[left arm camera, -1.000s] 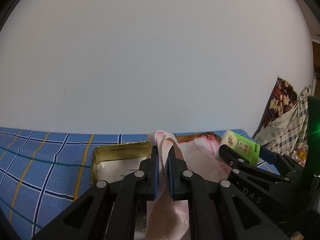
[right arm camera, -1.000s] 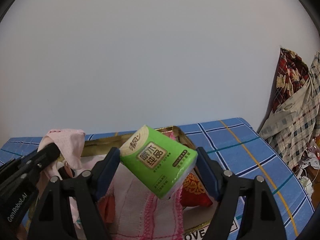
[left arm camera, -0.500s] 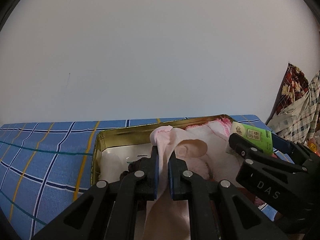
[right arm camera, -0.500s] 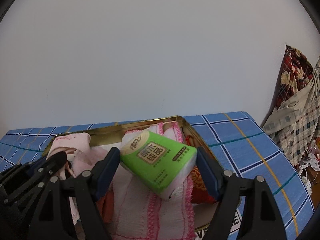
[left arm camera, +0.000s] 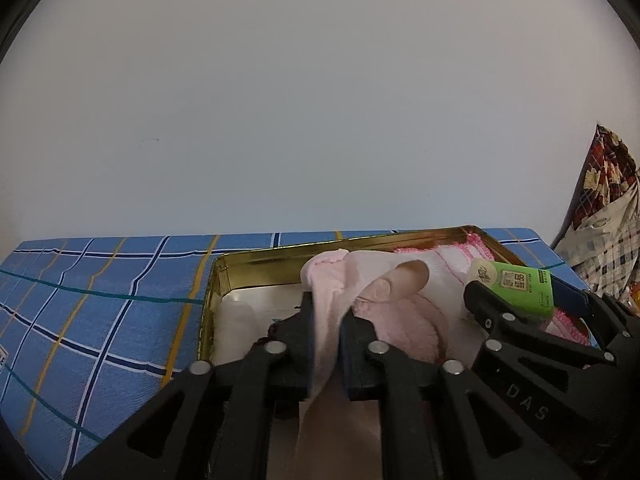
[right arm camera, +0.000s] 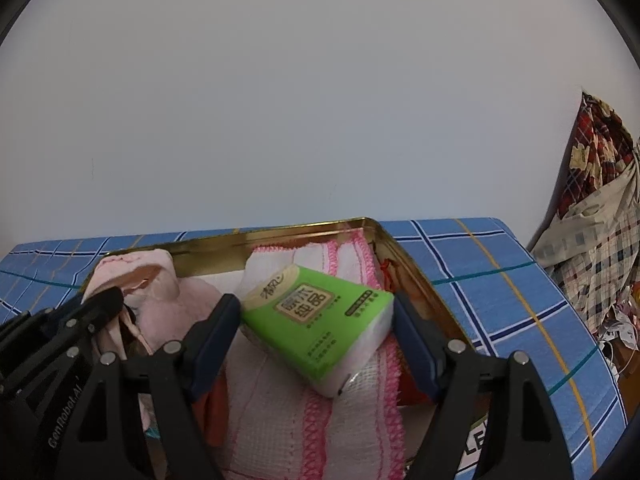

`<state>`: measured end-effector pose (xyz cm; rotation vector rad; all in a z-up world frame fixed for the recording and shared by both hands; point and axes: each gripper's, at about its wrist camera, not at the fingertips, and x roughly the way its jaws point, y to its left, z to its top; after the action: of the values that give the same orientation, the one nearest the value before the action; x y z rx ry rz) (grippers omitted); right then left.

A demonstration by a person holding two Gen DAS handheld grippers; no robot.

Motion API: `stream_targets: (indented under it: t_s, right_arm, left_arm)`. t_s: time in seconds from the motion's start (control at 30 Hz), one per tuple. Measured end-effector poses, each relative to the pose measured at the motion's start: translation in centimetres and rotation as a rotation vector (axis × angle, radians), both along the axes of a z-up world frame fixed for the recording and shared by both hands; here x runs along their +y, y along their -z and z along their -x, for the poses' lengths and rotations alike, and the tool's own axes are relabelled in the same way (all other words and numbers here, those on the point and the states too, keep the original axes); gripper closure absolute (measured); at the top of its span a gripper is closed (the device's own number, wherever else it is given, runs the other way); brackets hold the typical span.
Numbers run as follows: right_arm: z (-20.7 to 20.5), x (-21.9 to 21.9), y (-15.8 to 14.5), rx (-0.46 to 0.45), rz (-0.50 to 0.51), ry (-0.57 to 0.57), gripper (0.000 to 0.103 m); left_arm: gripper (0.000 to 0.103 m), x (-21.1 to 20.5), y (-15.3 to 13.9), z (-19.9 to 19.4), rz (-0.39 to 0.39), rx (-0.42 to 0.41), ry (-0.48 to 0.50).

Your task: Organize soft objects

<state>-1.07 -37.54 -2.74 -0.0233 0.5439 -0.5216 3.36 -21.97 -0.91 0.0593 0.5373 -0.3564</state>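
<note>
Compared with a second earlier, both grippers had lowered toward the gold tin (left arm camera: 256, 258).

Left wrist view: the left gripper (left arm camera: 326, 320) was opening, the pink cloth (left arm camera: 360, 280) between its jaws, draped over the tin.

Right wrist view: the right gripper (right arm camera: 318, 320) gripped the green tissue pack (right arm camera: 316, 316) above the pink-edged towel (right arm camera: 288, 408) in the tin.

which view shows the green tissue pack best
The right wrist view: the green tissue pack sits whole between the right gripper jaws, label readable. The left wrist view shows only its end, partly hidden behind that gripper.
</note>
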Motion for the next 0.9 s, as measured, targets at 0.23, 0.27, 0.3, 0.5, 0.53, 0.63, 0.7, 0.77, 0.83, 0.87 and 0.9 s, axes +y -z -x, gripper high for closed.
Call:
stream_targets:
  t_s: [0.23, 0.27, 0.3, 0.5, 0.53, 0.63, 0.7, 0.77, 0.83, 0.87, 0.9]
  right_arm:
    - [2.3, -0.6, -2.0, -0.146, 0.001, 0.055, 0.0]
    - [3.0, -0.7, -2.5, -0.2, -0.004, 0.053, 0.0]
    - [3.4, -0.7, -2.7, -0.228, -0.01, 0.047, 0.0]
    - [3.6, -0.4, -3.1, -0.264, -0.006, 0.04, 0.0]
    - [3.6, -0.4, -3.0, -0.262, -0.011, 0.037, 0.0]
    - [4.0, -0.1, -2.8, -0.269, -0.015, 0.027, 0.0]
    - [4.3, 0.2, -2.8, -0.28, -0.015, 0.021, 0.0]
    - [4.6, 0.5, -2.8, -0.295, -0.02, 0.019, 0.0]
    - [4.9, 0.8, -2.7, -0.308, -0.022, 0.019, 0.0]
    - [5.0, 0.9, -2.6, -0.309, -0.023, 0.02, 0.0]
    - [5.1, 1.0, -2.5, -0.308, -0.027, 0.019, 0.0]
  left_arm:
    - [0.013, 1.6, -0.8, 1.3, 0.054, -0.062, -0.112]
    - [0.012, 1.9, -0.9, 1.4, 0.061, -0.066, -0.119]
    - [0.012, 2.3, -1.1, 1.5, 0.062, -0.068, -0.123]
    - [0.012, 3.0, -0.8, 2.3, 0.003, -0.066, -0.14]
    - [0.012, 3.1, -0.8, 2.5, -0.002, -0.068, -0.141]
    - [0.012, 3.8, -0.7, 3.0, -0.016, -0.087, -0.158]
    - [0.012, 4.1, -0.6, 3.2, -0.027, -0.103, -0.161]
    - [0.012, 4.4, -0.5, 3.6, -0.048, -0.12, -0.166]
    - [0.012, 4.8, -0.4, 3.8, -0.056, -0.129, -0.172]
    - [0.012, 5.0, -0.4, 3.9, -0.055, -0.128, -0.173]
    - [0.012, 5.2, -0.4, 4.0, -0.052, -0.129, -0.174]
